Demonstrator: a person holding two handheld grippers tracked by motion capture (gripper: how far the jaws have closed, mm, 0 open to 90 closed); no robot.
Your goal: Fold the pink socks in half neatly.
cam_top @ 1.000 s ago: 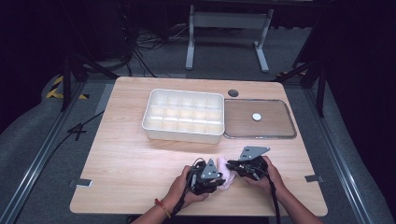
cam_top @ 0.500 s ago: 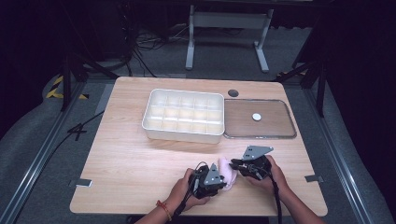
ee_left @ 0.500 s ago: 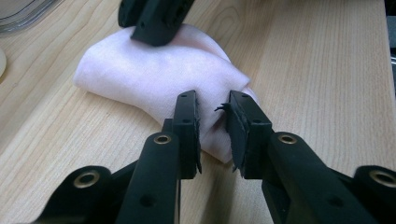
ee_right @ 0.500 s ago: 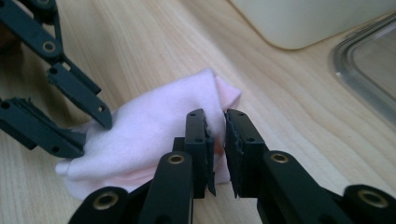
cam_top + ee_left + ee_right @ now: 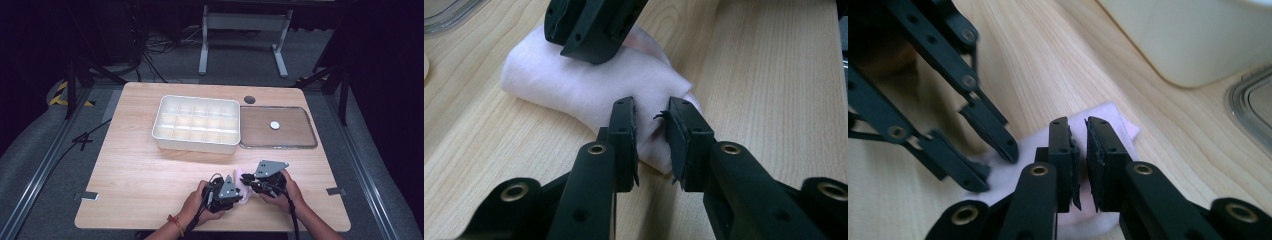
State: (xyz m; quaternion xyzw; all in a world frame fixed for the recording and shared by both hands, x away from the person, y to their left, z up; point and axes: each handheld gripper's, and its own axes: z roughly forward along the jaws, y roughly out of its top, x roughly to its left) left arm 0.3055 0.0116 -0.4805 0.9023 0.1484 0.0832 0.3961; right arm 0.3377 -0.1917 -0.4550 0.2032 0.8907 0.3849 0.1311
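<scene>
Scene: a small folded pale-pink cloth (image 5: 589, 90) lies on the light wooden tabletop (image 5: 140, 170), near the person's edge, in front of the white compartmented plastic tray (image 5: 196, 123).
Left hand-held gripper (image 5: 651, 132): jaws narrowed onto a fold at the cloth's near corner, fabric pinched between them.
Right hand-held gripper (image 5: 1079, 150): jaws nearly together, pinching the cloth's edge (its opposite end).
Doing it well: judged a folding step; keep both pinches firm, move the two hands together, keep the cloth flat.
Risk: thin fabric may slip free.
</scene>
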